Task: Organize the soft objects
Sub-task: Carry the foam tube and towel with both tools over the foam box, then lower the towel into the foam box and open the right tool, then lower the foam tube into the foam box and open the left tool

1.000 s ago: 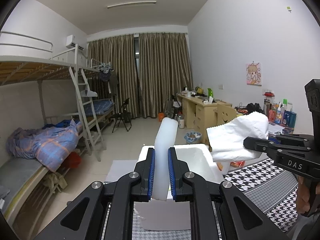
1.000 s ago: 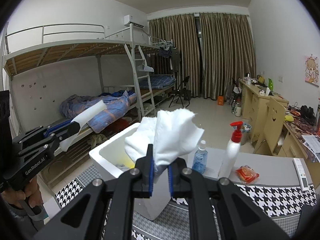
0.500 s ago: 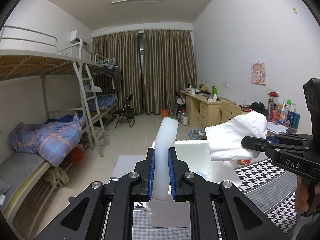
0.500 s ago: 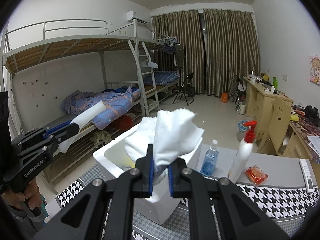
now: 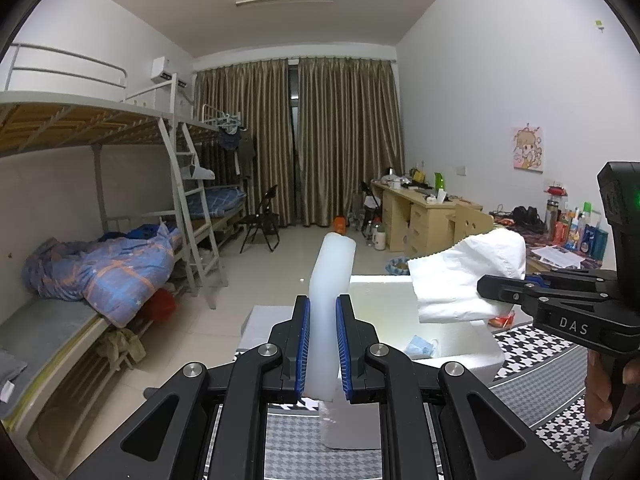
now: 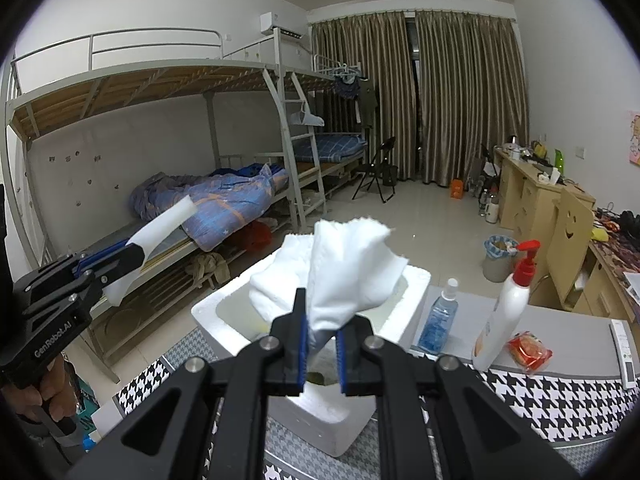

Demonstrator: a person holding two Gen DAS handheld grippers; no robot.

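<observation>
My left gripper [image 5: 323, 309] is shut on an upright white foam strip [image 5: 332, 264], held over the near left corner of an open white foam box [image 5: 464, 364]. My right gripper [image 6: 323, 320] is shut on a crumpled white cloth [image 6: 344, 272] that hangs above the same box [image 6: 208, 312]. In the left wrist view the right gripper [image 5: 486, 285] comes in from the right with the cloth [image 5: 468, 280] over the box's right side. In the right wrist view the left gripper [image 6: 136, 252] and its strip [image 6: 164, 224] are at the left. A blue face mask [image 5: 420, 346] lies inside the box.
The box stands on a table with a houndstooth cloth [image 6: 552, 400]. To its right are a blue spray bottle [image 6: 440, 316], a white pump bottle [image 6: 504, 312], a red packet [image 6: 530, 350] and a remote [image 6: 624, 354]. Bunk beds [image 6: 224, 200] line the left wall and desks the right.
Both grippers have shifted a little sideways with their loads still held. The box now sits further right in both views and looks slightly nearer in the right wrist view.
</observation>
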